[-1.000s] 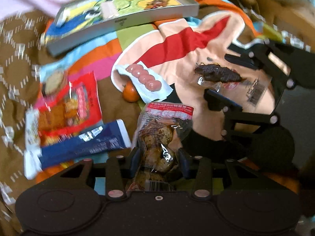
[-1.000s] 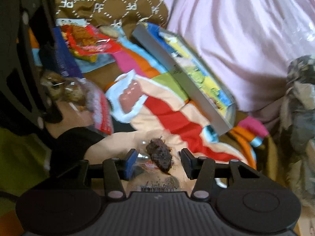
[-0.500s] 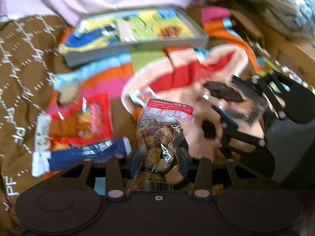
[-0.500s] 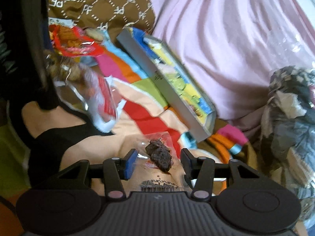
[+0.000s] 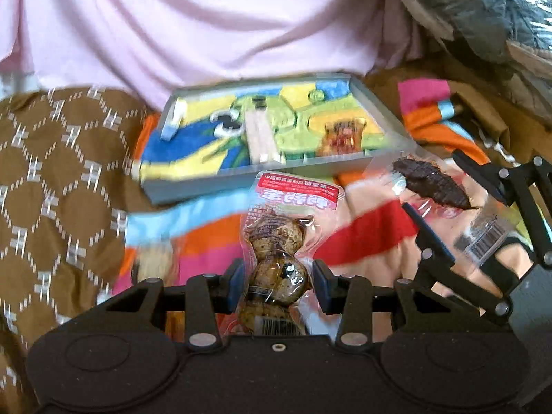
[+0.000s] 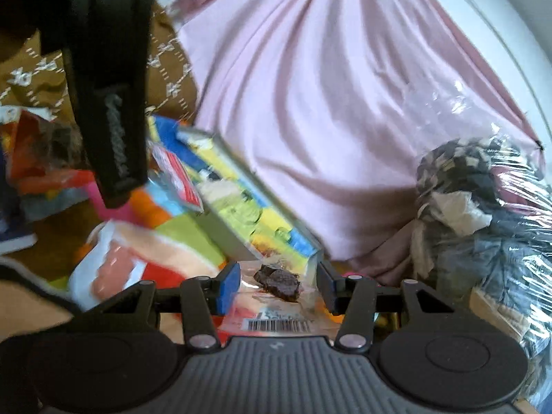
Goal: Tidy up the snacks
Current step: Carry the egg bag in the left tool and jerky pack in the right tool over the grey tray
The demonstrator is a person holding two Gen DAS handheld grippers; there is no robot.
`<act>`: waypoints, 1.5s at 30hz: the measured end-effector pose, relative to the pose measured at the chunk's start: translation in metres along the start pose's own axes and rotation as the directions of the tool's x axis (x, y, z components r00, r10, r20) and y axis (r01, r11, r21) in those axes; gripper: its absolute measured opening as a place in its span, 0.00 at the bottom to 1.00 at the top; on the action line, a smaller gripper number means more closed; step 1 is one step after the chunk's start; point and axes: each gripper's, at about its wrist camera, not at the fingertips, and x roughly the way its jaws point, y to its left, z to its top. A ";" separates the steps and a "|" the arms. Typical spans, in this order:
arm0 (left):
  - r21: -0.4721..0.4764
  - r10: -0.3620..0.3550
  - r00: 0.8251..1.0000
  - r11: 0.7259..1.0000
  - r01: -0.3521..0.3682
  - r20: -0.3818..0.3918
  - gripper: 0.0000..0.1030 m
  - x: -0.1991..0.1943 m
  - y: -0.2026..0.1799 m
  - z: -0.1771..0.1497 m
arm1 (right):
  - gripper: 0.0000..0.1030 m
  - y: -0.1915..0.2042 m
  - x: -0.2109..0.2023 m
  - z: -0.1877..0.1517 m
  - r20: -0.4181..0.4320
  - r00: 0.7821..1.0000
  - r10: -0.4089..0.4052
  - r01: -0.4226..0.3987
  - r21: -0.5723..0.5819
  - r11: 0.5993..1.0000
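Left gripper (image 5: pixel 277 284): jaws pinched on a clear egg packet (image 5: pixel 279 258), which is held off the bedding.
Right gripper (image 6: pixel 277 288): jaws closed on a clear pouch of dark dried snack (image 6: pixel 279 283), also carried.
Tray (image 5: pixel 376 101): a grey-rimmed tray with a cartoon print is seen at the far centre, resting on the striped blanket (image 5: pixel 207 238); no snack packet can be made out inside it.
Remaining snacks: a red packet (image 6: pixel 31 148) and a sausage packet (image 6: pixel 110 269) are seen lying on the blanket at the left, near side.
Progress: judged early; two packets are in hand, none is placed, several are left.
Next step: delivery of both packets to the tray is presumed.
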 end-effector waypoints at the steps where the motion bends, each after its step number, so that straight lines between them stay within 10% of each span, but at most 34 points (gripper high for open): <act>1: -0.003 0.002 1.000 1.000 -0.002 0.009 0.43 0.003 0.000 0.005 | 0.52 0.000 0.004 0.001 0.013 1.000 -0.015 0.015 0.003 1.000; 25: -0.214 0.108 0.980 0.974 -0.070 0.168 0.43 0.101 0.019 0.109 | 0.52 0.009 0.111 -0.001 0.140 0.983 -0.119 0.123 -0.022 0.992; 45: -0.232 0.071 0.990 0.972 -0.041 0.120 0.45 0.177 -0.020 0.136 | 0.53 -0.044 0.183 -0.033 -0.080 0.996 0.041 0.004 0.498 0.867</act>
